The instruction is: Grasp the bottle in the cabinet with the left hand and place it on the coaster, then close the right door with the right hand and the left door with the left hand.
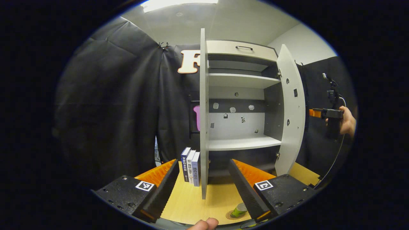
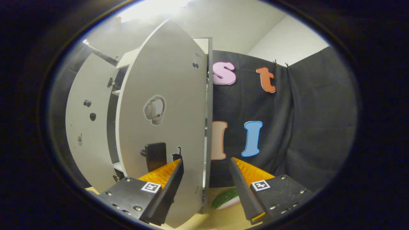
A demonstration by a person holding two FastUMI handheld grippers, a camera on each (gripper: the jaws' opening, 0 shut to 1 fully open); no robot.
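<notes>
Bottle (image 1: 239,210) lies at bottom centre of the left gripper view, apparently on the coaster (image 1: 230,215), so we judge placement done. Left hand-held gripper (image 1: 204,188) is spread and empty, facing the left door (image 1: 203,127) edge-on. Right hand-held gripper (image 2: 206,188), also spread, straddles the right door (image 2: 166,127) edge, seemingly ready to push it closed.

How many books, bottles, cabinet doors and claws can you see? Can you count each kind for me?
Books: 3, standing on the table
Bottles: 1, green, on the coaster
Cabinet doors: 2, left door and right door, both open
Claws: 2, left claw and right claw, both open
Total: 8
</notes>
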